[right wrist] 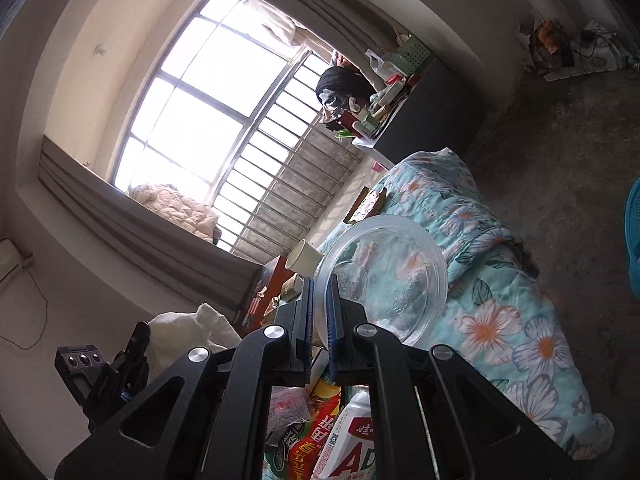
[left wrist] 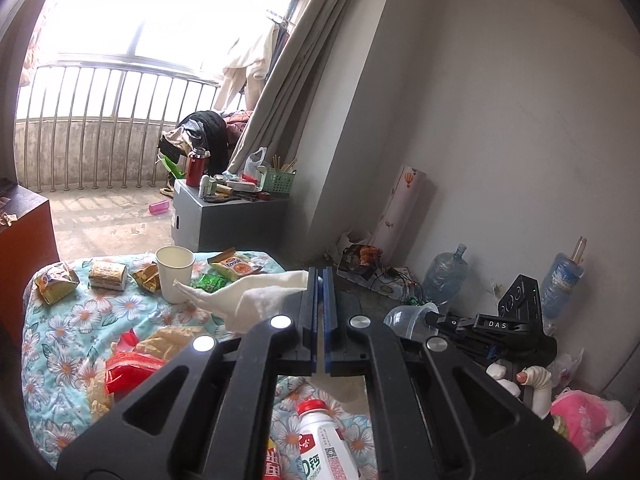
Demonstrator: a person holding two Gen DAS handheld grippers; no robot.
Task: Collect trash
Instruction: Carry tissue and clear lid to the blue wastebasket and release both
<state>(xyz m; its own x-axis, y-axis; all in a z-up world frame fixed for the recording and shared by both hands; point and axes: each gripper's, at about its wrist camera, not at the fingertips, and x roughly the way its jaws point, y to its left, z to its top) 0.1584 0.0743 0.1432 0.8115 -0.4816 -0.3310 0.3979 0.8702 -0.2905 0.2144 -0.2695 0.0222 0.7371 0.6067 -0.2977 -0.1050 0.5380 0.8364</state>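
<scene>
1. Only the left wrist view shows the whole top of the floral quilt: snack wrappers lie along its far edge, left of the white paper cup, and a red wrapper lies nearer than the cup.
2. Only the right wrist view shows the wide mouth of the clear plastic cup and the edge of a blue basket on the floor, well apart from the quilt.
3. The left gripper has its blue pads almost together, pinching a white tissue that trails leftward from the fingertips toward the paper cup, its tip close to the cup's side.
4. The right gripper is nearly closed on the clear plastic cup's rim, one finger inside the rim and one outside; the cup hangs over the quilt.
5. A white milk bottle with a red cap lies on the quilt beneath both grippers, nearer than the paper cup.
</scene>
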